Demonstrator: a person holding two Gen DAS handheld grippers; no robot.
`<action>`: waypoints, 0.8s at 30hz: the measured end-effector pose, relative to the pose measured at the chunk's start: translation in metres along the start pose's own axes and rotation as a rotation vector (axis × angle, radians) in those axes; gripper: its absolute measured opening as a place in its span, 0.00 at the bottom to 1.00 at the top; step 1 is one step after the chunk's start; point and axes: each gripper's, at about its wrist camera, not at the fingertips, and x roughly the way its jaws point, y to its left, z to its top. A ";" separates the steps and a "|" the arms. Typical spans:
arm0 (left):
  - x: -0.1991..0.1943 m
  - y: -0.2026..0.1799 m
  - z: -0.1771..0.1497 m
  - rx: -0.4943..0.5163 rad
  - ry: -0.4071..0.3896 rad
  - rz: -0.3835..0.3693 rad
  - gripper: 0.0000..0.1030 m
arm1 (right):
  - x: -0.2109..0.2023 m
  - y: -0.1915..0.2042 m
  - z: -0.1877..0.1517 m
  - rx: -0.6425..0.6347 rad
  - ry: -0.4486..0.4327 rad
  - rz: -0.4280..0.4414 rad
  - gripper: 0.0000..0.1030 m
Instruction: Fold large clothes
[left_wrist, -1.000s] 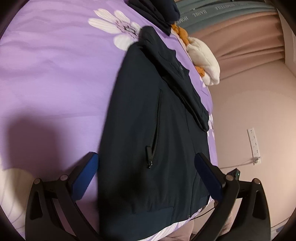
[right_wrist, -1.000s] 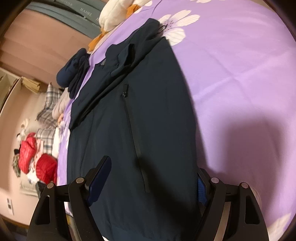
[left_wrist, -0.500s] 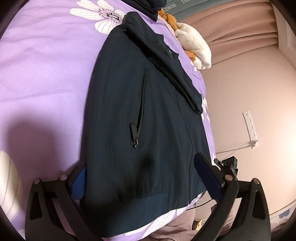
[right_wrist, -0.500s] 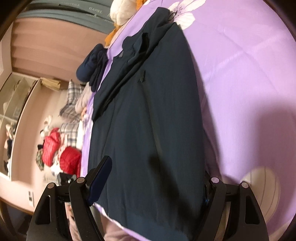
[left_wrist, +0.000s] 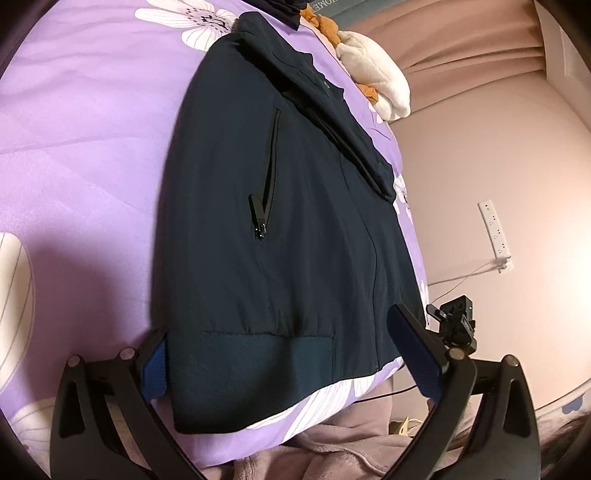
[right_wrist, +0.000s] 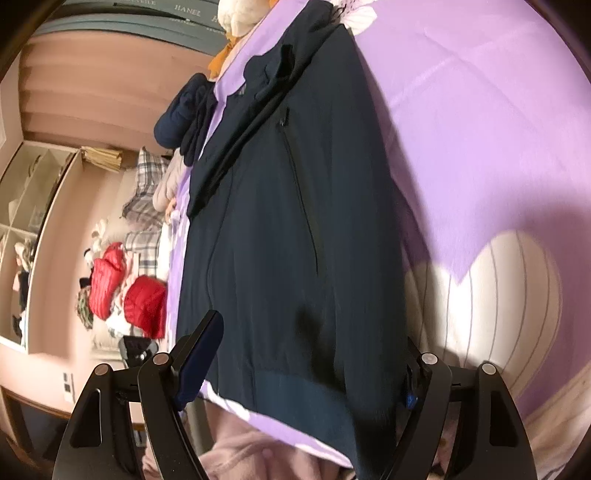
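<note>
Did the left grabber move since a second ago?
Yes. The left gripper has slid toward the jacket's ribbed hem near the edge of the purple bedspread, which now sits between its open jaws.

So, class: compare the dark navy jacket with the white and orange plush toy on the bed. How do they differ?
The navy jacket is dark; the plush toy is white and orange. The jacket lies flat and spread out; the toy is a rounded lump. The jacket is much larger. Both rest on the purple floral bedcover.
</note>
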 end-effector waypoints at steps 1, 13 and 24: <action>0.002 0.000 0.001 -0.005 -0.002 -0.004 0.99 | 0.001 0.000 -0.001 -0.003 -0.001 -0.001 0.78; 0.010 -0.001 0.006 -0.003 0.001 -0.009 0.97 | 0.015 0.005 0.007 -0.007 -0.026 0.000 0.78; 0.008 0.003 0.003 -0.010 -0.018 0.067 0.76 | 0.009 -0.002 0.004 -0.021 -0.054 -0.045 0.60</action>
